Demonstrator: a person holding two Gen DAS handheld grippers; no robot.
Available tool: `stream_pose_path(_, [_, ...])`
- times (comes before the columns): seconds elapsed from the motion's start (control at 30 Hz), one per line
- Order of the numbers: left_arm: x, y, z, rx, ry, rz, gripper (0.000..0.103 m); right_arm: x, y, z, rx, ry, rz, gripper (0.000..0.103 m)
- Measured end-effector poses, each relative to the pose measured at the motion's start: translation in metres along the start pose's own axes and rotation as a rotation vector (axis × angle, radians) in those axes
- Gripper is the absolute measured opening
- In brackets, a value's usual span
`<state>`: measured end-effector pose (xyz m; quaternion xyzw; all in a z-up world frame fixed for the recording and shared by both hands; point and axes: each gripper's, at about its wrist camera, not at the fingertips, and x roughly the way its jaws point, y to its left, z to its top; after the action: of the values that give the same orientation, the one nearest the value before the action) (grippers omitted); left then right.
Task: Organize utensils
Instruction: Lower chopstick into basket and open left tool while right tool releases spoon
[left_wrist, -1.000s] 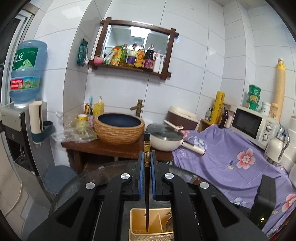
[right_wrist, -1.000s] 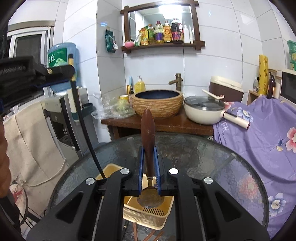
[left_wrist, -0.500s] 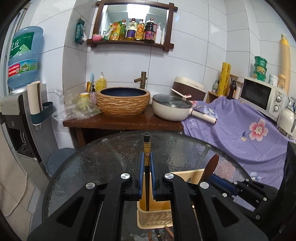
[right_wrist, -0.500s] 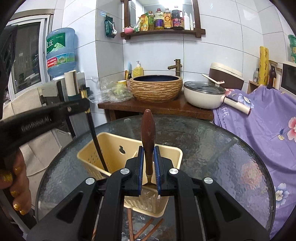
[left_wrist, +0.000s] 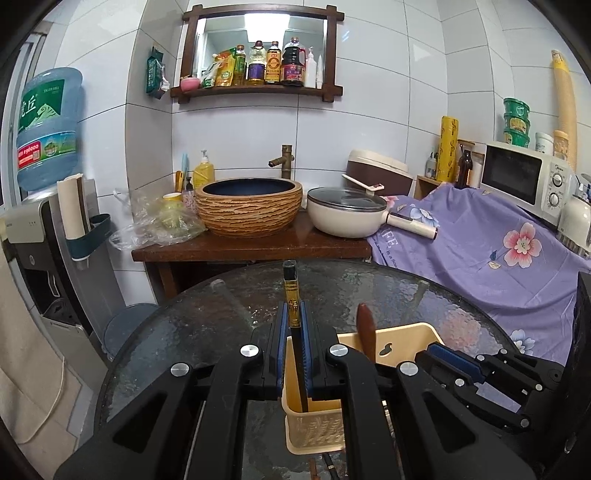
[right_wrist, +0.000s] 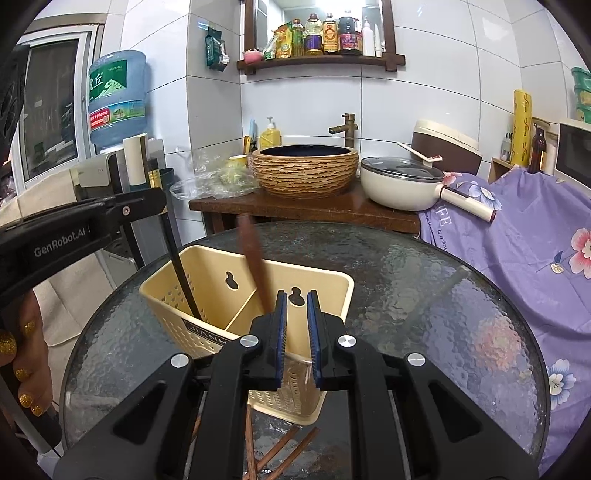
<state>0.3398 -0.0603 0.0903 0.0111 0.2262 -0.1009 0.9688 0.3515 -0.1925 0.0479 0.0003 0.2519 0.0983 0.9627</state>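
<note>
Now the wooden spoon (right_wrist: 251, 254) is leaning free in the cream basket (right_wrist: 325, 277) – blurred, its lower end hidden behind my right gripper (right_wrist: 294, 306), seemingly in the right-hand compartment close to the divider, though I am not seeing that for certain. The right jaws are standing narrowly apart with nothing between them, so I am judging that utensil as delivered. My left gripper (left_wrist: 294, 314) is clamping the black chopstick (left_wrist: 290, 284) with the gold band, and its lower end is reaching down into the left compartment without being let go. Compared with a second ago, both grippers are sitting lower over the glass table (right_wrist: 424, 295): back then the spoon handle was pinched upright in the right pads and the chopstick tip was only hovering above the basket. Brown chopsticks (right_wrist: 288, 448) are lying loose on the glass just in front of the basket – I am reckoning those are waiting their turn.
</note>
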Motion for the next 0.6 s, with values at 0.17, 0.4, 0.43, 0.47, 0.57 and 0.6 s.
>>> stream_pose_path(0.17, [-0.005, 0.005, -0.003, -0.009, 0.003, -0.002, 0.036, -0.011, -0.005, -0.004, 0.015, -0.017, 0.007, 0.017])
stream_pose_path(0.4, [-0.036, 0.011, -0.02, -0.008, -0.041, 0.0, 0.068, -0.052, 0.002, -0.019, -0.011, -0.105, -0.009, 0.06])
stream_pose_path(0.43, [-0.04, 0.011, -0.023, -0.006, -0.044, 0.001, 0.071, -0.056, 0.003, -0.022, -0.017, -0.102, -0.005, 0.06])
stream_pose_path(0.47, [-0.045, 0.012, -0.027, -0.005, -0.047, 0.003, 0.075, -0.06, 0.005, -0.026, -0.024, -0.095, -0.003, 0.061])
stream_pose_path(0.57, [-0.059, 0.018, -0.041, -0.013, -0.05, 0.012, 0.087, -0.071, 0.009, -0.038, -0.039, -0.074, 0.001, 0.063])
stream_pose_path(0.6, [-0.062, 0.02, -0.047, -0.016, -0.045, 0.014, 0.088, -0.075, 0.011, -0.045, -0.044, -0.063, 0.001, 0.064])
